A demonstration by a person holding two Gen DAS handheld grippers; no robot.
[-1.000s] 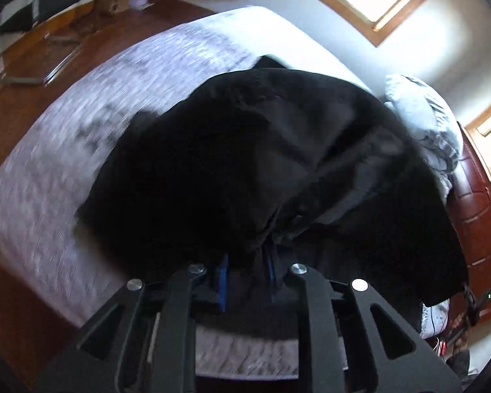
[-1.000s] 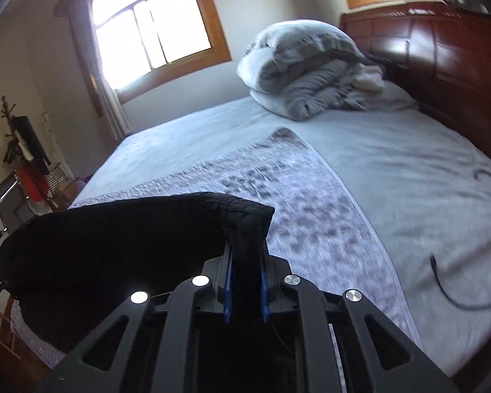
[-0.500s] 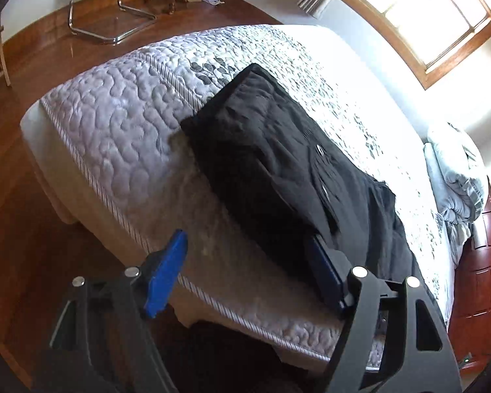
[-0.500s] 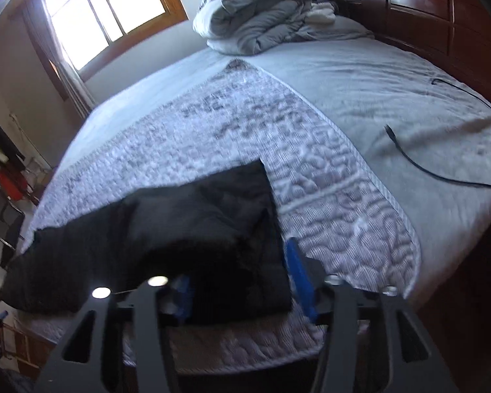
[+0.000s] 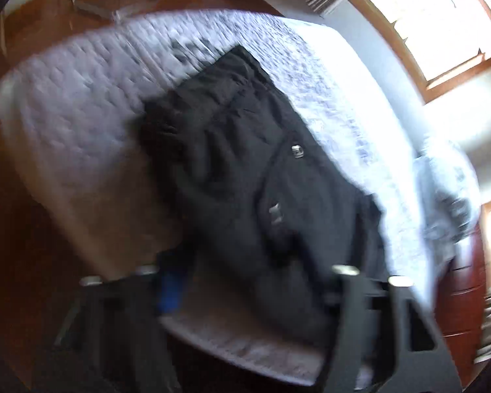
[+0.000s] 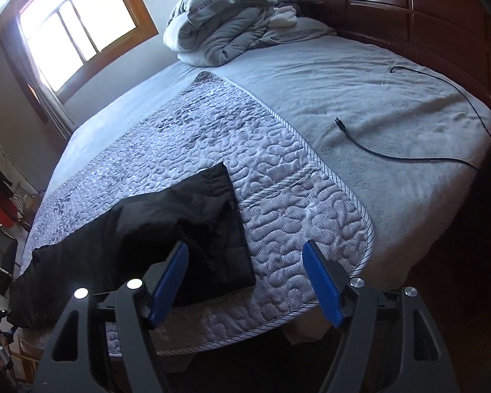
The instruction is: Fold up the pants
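Now that both grippers have let go of the cloth they were pinching a second ago, the pants (image 6: 167, 229) lie along the near edge of the bed, one fold apparently laid; the right gripper (image 6: 245, 281) is spreading its blue pads with only quilt between them; the left gripper (image 5: 245, 294), blurred, is narrowing around the dark fabric's near end, contact unclear; beyond, limp matte black cloth rests on a pebbled, stitched quilt (image 6: 294, 203), then a fleecy grey blanket (image 6: 360, 75) and a thin cable (image 6: 392, 154)

Matt cloth pants (image 6: 180, 216), quilted bedspread (image 6: 278, 196)
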